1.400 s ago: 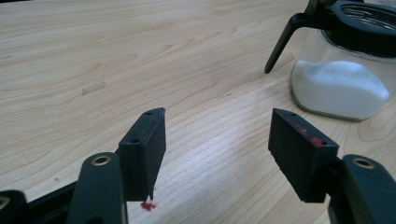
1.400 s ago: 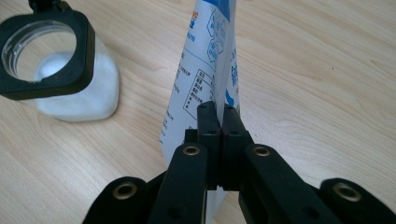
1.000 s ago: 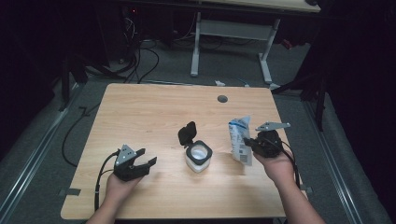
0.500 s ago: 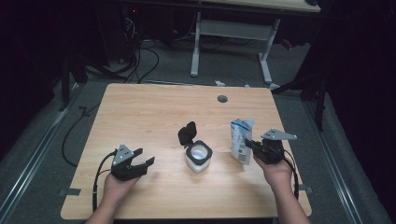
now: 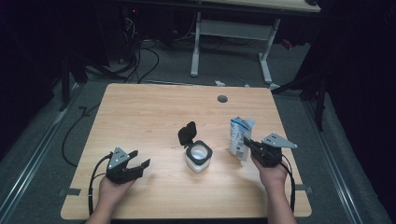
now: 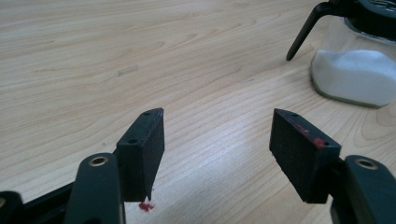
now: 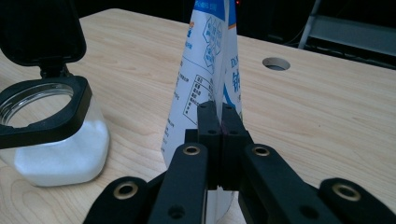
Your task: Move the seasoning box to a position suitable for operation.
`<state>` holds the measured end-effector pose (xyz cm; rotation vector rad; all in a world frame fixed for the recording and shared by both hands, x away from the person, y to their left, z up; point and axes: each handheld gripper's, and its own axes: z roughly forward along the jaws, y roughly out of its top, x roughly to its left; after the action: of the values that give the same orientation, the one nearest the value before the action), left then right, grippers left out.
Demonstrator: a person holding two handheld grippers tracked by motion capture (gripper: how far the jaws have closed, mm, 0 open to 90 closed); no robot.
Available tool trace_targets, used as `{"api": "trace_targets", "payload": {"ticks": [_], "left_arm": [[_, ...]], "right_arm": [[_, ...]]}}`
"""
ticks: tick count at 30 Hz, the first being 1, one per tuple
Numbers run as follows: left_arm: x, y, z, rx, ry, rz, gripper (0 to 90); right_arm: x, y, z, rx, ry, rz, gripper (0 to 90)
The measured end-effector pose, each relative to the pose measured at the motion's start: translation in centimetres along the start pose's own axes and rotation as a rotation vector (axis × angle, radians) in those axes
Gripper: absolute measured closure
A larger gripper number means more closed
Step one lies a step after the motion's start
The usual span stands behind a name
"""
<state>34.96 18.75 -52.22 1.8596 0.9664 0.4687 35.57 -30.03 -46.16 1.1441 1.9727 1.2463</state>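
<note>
High view: the right gripper (image 5: 250, 145) is clamped on a white-and-blue pouch (image 5: 240, 136) at the right side of the desk (image 5: 154, 107), its jaws pinching the pouch's edge from the person's side. The pouch stands upright, its long axis vertical, touching or nearly touching the wood; which, I cannot tell. In the right gripper view the two jaws are pressed flat together on the pouch's (image 7: 210, 70) thin seam, low on its height, with the printed faces flaring out to either side above.

What the coming move seems to turn on is the glass jar (image 5: 198, 157), just to the left of the pouch and near it but apart. Its black hinged lid (image 5: 187, 133) is flipped up and back, so the mouth faces upward, and white powder lies in its bottom (image 7: 56, 163). The right hand is plainly the nearer one to both things.

The left gripper (image 5: 135, 167) rests low at the desk's front left, jaws spread wide with nothing between them (image 6: 215, 154), pointing toward the jar (image 6: 355, 74), well apart from it. Nothing stands between pouch and jar; the raised lid is on the far side of the mouth. A round cable hole (image 5: 222, 99) lies farther back.
</note>
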Motion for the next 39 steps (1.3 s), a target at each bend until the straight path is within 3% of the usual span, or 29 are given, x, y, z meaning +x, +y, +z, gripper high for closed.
{"api": "trace_targets", "payload": {"ticks": [9,20,26,39], "left_arm": [[0.1,-0.6,-0.8,0.003,0.011,-0.008,35.8],[0.2,-1.0,-1.6,0.003,0.024,-0.005,35.8],[0.1,-1.0,-1.6,0.001,0.013,-0.004,35.8],[0.2,-0.9,-1.6,-0.003,0.008,-0.002,35.8]], "right_arm": [[-0.4,-0.3,-0.5,-0.027,-0.012,0.024,89.9],[-1.9,-0.4,0.3,-0.059,-0.046,0.046,90.0],[-2.2,-1.2,0.6,-0.033,-0.071,0.039,89.9],[-2.5,-2.5,-0.4,-0.035,-0.084,0.063,87.1]]}}
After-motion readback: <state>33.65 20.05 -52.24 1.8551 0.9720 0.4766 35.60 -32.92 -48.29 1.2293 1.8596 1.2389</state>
